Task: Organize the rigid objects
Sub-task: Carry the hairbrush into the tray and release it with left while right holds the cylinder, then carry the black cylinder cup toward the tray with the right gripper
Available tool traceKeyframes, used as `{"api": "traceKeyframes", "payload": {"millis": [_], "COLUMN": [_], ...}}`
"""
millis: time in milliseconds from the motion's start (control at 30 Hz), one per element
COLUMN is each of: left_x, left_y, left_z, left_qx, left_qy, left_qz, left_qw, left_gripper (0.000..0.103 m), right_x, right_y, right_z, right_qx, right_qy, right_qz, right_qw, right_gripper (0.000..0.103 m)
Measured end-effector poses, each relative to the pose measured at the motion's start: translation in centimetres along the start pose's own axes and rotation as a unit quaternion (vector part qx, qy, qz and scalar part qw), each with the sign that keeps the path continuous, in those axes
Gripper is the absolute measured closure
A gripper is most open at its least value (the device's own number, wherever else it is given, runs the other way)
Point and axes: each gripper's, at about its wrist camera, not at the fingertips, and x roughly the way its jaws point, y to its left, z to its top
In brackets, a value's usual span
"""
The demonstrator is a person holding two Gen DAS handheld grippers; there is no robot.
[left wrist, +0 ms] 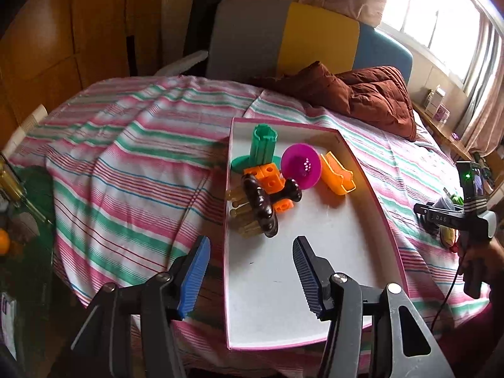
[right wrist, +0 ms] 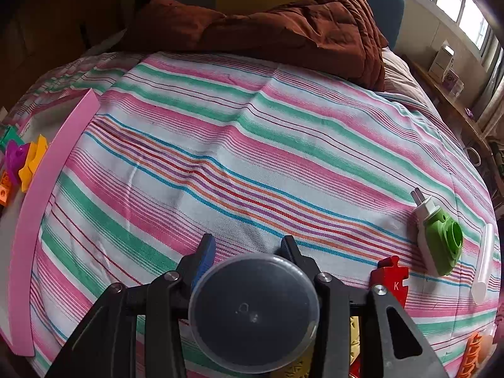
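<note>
Right wrist view: a round clear plastic container [right wrist: 253, 313] is clamped between the jaws of the right gripper [right wrist: 249, 245], its flat end facing the lens and hiding most of the finger gap. A slip is judged the main risk, since smooth round plastic is held by the edges only; a tilt could drop it onto the striped bedspread [right wrist: 252, 157]. The pink-rimmed tray [right wrist: 37, 195] lies well to the left of this gripper, with toys piled at its far end. Still loose on the bedspread to the right: a green-and-white plug-like toy [right wrist: 438, 236] and a red puzzle piece [right wrist: 392, 280]. In the left wrist view the left gripper [left wrist: 250, 249] is held apart and empty over the tray's [left wrist: 283, 299] near left edge; a collision is possible if both grippers crowd the tray.
</note>
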Motion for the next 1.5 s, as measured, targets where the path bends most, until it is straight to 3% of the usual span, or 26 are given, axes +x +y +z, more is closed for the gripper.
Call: {"api": "traceKeyframes", "payload": {"millis": [733, 967, 1067, 1267, 1367, 1500], "left_x": [-0.4, -0.7, -0.8, -0.9, -1.0, -1.3], "left_y": [-0.1, 0.6, 1.0, 2.2, 2.7, 3.0], "left_z": [-0.2, -0.1, -0.3, -0.5, -0.5, -0.5], "left_qx": [-0.003, -0.009, -0.014, -0.031, -0.038, -0.042], "left_qy": [0.001, -0.002, -0.003, -0.004, -0.007, -0.010], "left_qz": [0.011, 0.009, 0.007, 0.009, 0.010, 0.008], "left_qw": [0.9999, 0.9999, 0.9999, 0.9995, 0.9992, 0.9990], "left_gripper": [0.047, 0.047, 0.047, 0.047, 0.047, 0.047], "right_x": [-0.1, -0.7, -1.8, -7.1, -9.8, -10.8], "right_y": [0.3, 0.4, 1.2, 4.7, 8.0, 13.0], "right_z": [0.0, 0.0, -0.2, 0.5, 1.2, 1.6], "right_qx": [-0.008, 0.030, 0.040, 0.038, 0.015, -0.015], "right_qy": [-0.003, 0.030, 0.034, -0.023, -0.048, -0.048], "right_qz": [-0.011, -0.004, 0.018, 0.090, 0.136, 0.191], "right_qw": [1.000, 0.999, 0.998, 0.995, 0.989, 0.980], "right_gripper": [0.061, 0.061, 0.061, 0.061, 0.061, 0.061]}}
